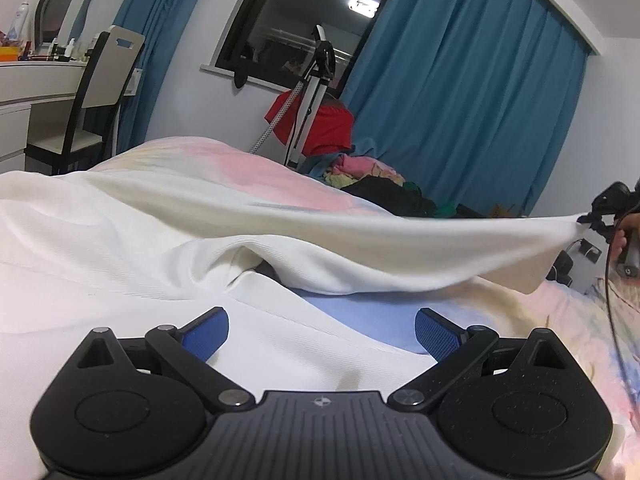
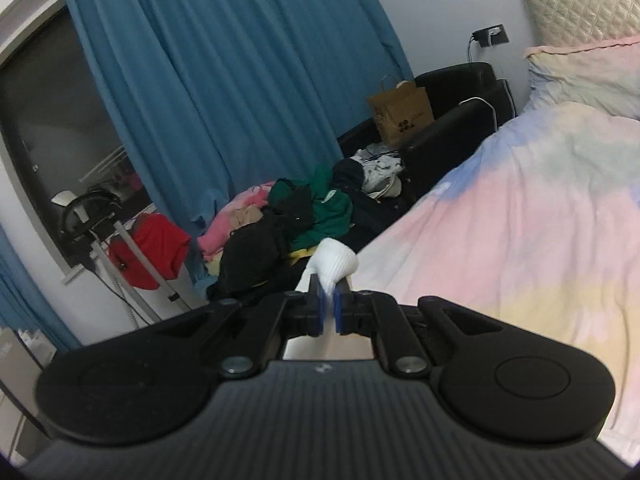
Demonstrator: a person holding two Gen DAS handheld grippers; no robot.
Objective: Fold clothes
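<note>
Currently our right gripper [image 2: 328, 304] fingers pinch the white ribbed-knit garment [image 1: 120, 248] corner; our left gripper [image 1: 322, 334] fingers stand wide, empty. That shallow pinch may slip if we pull harder.

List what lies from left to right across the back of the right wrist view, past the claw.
Dark window → red garment → blue curtain → clothes pile → brown paper bag → black sofa → pastel bed cover.
</note>
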